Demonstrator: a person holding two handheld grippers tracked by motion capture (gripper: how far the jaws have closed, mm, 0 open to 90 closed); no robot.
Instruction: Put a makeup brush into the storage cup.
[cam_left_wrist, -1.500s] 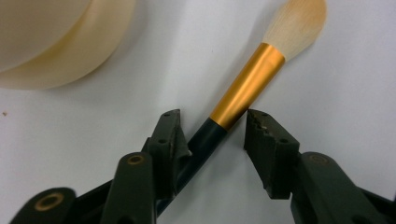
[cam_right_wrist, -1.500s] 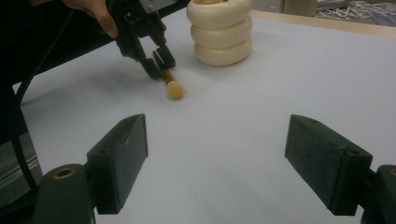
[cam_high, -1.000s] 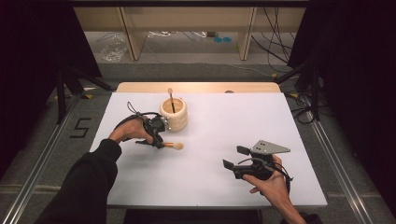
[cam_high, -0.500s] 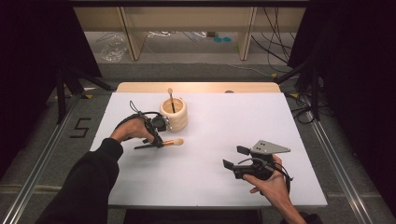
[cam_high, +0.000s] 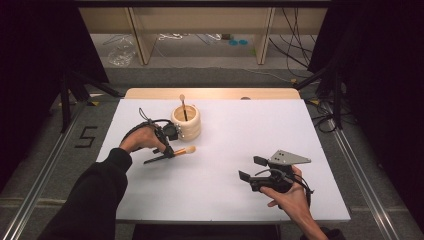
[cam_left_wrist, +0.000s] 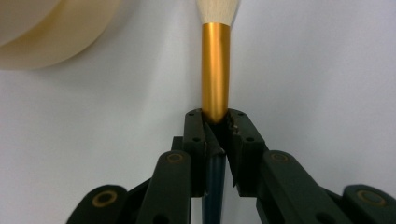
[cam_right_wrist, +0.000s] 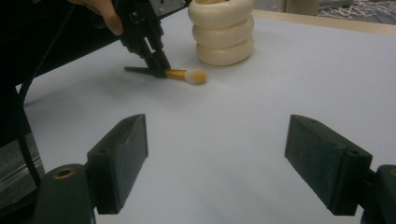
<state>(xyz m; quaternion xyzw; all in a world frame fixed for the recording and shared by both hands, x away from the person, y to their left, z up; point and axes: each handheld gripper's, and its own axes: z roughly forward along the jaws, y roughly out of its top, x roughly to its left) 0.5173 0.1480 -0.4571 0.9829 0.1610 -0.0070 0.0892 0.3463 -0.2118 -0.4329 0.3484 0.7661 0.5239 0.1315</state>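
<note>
Makeup brush (cam_high: 175, 151): gold ferrule, cream bristle tip, dark handle.
Ribbed holder (cam_high: 186, 121): cream, at the brush's 12 o'clock.
Second brush (cam_high: 183, 106): pale tip, dark handle.
Left gripper (cam_left_wrist: 218, 122): black, brass-coloured pivots.
Right gripper (cam_right_wrist: 215, 165): black jaws, grey plate.
Table (cam_high: 240, 135): white top, pale wood edge.
Sleeve (cam_high: 95, 195): black.

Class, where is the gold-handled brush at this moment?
In the high view the brush sits left of centre on the white table, gripped by the left tongs, just in front of the cream holder.
</note>
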